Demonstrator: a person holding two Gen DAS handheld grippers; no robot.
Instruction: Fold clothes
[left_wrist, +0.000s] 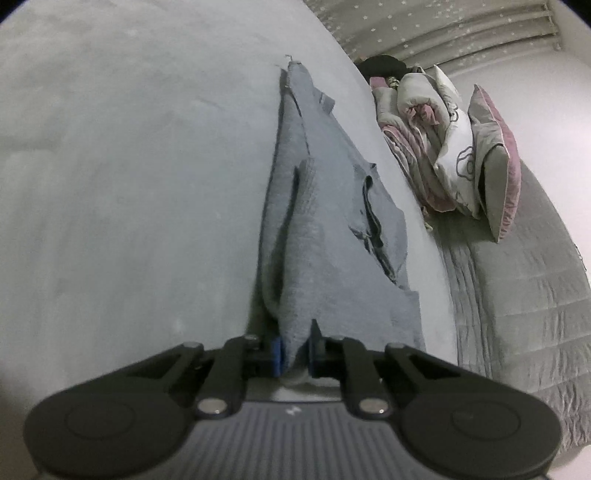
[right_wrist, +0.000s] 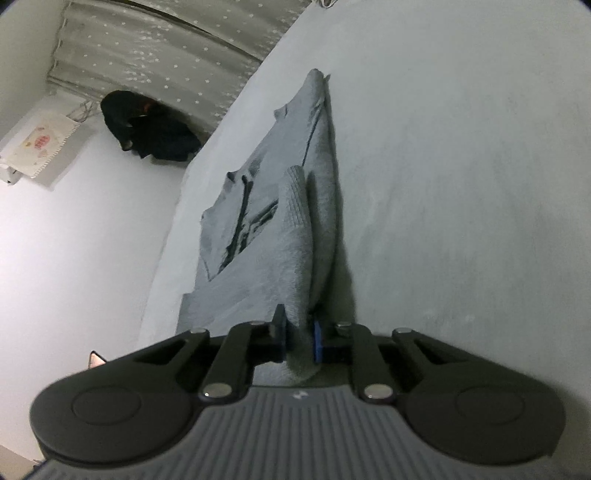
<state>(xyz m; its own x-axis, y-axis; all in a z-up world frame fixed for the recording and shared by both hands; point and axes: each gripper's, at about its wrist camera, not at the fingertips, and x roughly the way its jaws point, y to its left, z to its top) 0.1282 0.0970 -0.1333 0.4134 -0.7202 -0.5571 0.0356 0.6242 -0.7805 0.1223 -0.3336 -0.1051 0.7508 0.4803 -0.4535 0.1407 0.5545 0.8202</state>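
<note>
— Grey knit fabric first: what is nearest in the left wrist view?

— The left gripper (left_wrist: 295, 350), its jaws closed on a bunched fold of the grey sweater (left_wrist: 325, 229), the cloth pinched between the blue pads.

— And the other side?

— The same. The right gripper (right_wrist: 300, 341) has its jaws clamped on another edge of the sweater (right_wrist: 280, 236), a ridge of knit rising from between them.

— Where does the garment lie?

— On the pale grey tabletop (left_wrist: 129, 184), stretching away from each gripper, partly flat and partly lifted into a fold, close to the tabletop's edge. A ribbed cuff lies on top of it in both views.

— Beyond that?

— In the left view, a bed with a grey quilted cover (left_wrist: 524, 295) beside the tabletop, with pillows and folded bedding (left_wrist: 454, 147) piled on it. Further off, a curtain with small stars (left_wrist: 443, 26). In the right view, a dark heap (right_wrist: 147, 129) lies by the same curtain, on the white floor (right_wrist: 74, 258).
</note>
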